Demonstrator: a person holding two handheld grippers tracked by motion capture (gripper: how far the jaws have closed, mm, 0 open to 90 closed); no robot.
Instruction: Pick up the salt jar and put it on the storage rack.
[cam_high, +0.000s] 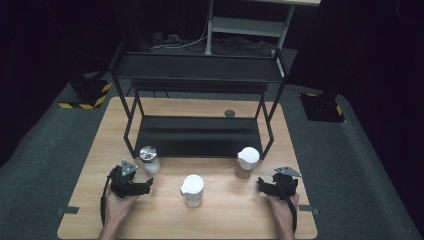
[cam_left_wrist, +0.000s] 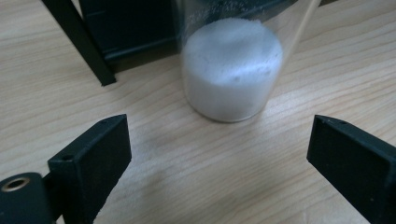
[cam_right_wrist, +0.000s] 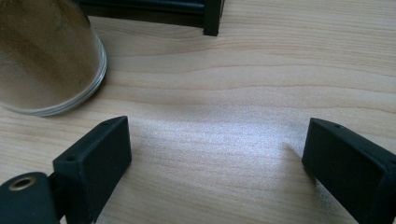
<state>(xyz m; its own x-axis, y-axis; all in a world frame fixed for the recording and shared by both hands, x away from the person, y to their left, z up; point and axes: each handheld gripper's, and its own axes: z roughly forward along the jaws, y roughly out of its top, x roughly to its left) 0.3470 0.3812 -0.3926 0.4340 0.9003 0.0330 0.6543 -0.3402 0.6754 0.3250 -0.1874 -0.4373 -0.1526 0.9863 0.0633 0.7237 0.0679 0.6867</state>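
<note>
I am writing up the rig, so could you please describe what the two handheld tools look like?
Both are black. The left tool and the right tool each carry a grey three-cornered plate on top and trail a black cable. In the gripper views each shows two blocky matte black jaws with small holes, plus a brass-coloured ring at the lower left. The forearms are bare.

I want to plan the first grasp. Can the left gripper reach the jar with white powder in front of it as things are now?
Probably yes. The left gripper is open, the jar with white powder stands straight ahead, and only bare table lies between; the rack leg stands off to one side.
</note>
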